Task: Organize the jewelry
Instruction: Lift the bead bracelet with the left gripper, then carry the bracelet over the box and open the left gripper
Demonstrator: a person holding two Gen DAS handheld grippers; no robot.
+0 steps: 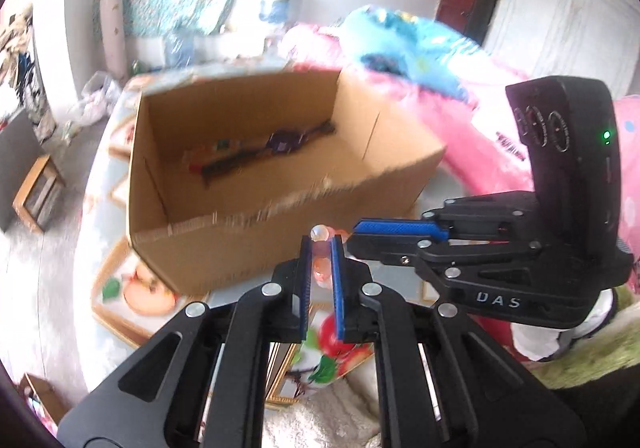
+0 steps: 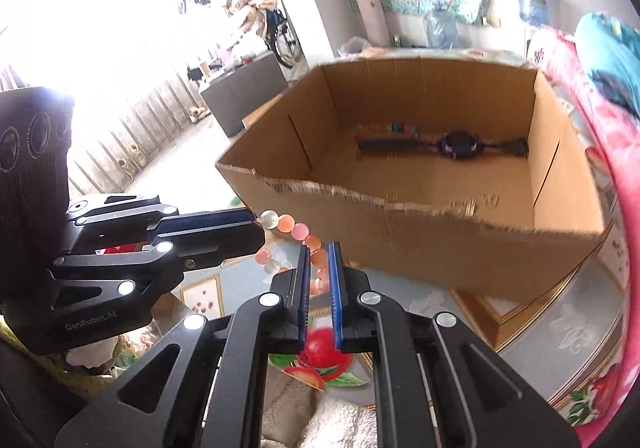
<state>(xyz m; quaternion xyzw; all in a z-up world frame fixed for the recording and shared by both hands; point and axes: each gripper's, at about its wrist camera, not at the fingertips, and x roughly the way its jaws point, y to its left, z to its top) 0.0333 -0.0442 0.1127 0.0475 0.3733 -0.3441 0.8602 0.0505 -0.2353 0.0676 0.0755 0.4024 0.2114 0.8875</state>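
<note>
Left gripper: jaws pinching pearl-white end of bead bracelet, just left of and below cardboard box near rim.

Bracelet: peach and white beads strung between both grippers, in air short of box front wall. Long axis runs left-right, roughly parallel to near rim, sagging slightly; frame blurred, so exact droop unclear.

Right gripper: jaws pinching peach beads at other end.

Step, likely: carry over rim. Keep both ends level, clear torn edge, lower beside watch at box back wall, then release.

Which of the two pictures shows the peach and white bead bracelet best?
The right wrist view: the peach and white bead bracelet strings visibly between both closed grippers. The left wrist view shows only a few beads squeezed between blue pads.
</note>
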